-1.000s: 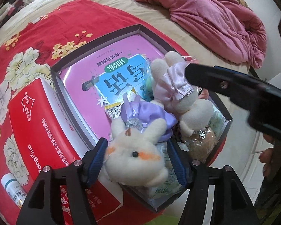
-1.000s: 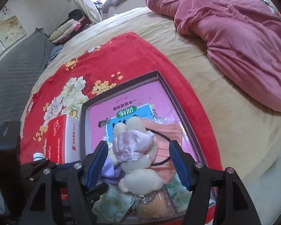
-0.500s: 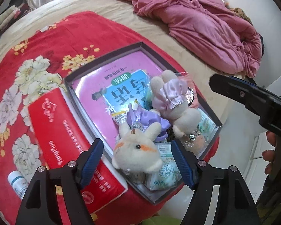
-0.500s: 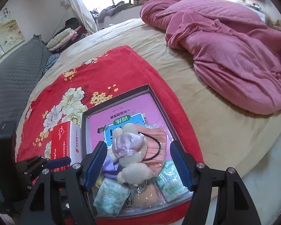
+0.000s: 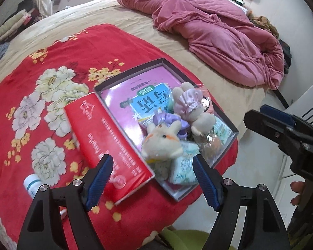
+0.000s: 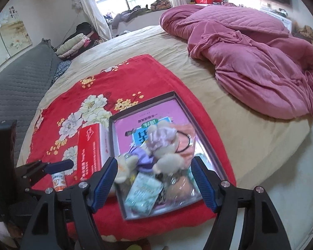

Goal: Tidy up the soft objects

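Plush rabbits [image 5: 162, 139] piled in tray [image 5: 127, 77]: light, squashy, best pinched mid-body. Left gripper [image 5: 152, 179] and right gripper [image 6: 154, 183] both opening, empty.

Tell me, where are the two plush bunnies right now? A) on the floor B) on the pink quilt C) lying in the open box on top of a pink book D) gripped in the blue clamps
C: both plush bunnies lie in the open box over the pink book, clear of both grippers.

Both the left tongs [image 5: 152, 179] and the right tongs [image 6: 155, 184] point steeply down, jaws opening, empty.
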Tool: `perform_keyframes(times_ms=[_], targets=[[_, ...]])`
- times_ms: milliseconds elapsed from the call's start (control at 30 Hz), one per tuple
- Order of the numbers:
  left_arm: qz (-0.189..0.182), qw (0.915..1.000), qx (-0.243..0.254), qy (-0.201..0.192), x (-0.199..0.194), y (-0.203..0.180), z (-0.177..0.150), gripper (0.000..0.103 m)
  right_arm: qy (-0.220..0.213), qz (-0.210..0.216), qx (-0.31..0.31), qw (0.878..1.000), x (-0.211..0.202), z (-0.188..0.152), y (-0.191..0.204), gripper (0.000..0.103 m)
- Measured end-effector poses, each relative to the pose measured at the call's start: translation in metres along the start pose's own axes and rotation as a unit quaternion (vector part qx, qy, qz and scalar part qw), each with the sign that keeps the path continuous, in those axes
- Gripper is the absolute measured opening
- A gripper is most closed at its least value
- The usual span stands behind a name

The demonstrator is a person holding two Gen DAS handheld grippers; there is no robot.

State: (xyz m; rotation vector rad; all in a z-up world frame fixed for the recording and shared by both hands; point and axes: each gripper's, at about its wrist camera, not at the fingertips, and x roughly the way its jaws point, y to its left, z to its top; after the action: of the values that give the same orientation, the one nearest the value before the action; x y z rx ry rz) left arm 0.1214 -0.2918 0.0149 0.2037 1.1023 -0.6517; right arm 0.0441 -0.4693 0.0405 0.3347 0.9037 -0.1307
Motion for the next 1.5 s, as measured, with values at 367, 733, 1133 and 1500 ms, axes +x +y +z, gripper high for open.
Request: perform_keyframes(times_ms=[367,733,1133,1500], targets=[[0.009,0.9997,-0.017,-0.018,-0.032,0.019,-0.035,0.08,0.003,-0.013,0.012,1.0,-0.022,-0.037,0.026,0.073],[0.03,0.9979,-0.036,-0.045,-0.065,0.037,-0.063,0.08,-0.025,-0.039,0.019,0.999,-0.037,-0.056,0.047,0.073],[0.042,0.9961,-0.05,-0.059,-0.085,0.048,-0.09,0.08,-0.034,-0.047,0.019,0.998,-0.051,-0.073,0.065,0.075],[0.048,0.9952,-0.057,-0.063,-0.095,0.044,-0.106,0.08,-0.045,-0.055,0.024,0.997,-0.067,-0.089,0.073,0.076]])
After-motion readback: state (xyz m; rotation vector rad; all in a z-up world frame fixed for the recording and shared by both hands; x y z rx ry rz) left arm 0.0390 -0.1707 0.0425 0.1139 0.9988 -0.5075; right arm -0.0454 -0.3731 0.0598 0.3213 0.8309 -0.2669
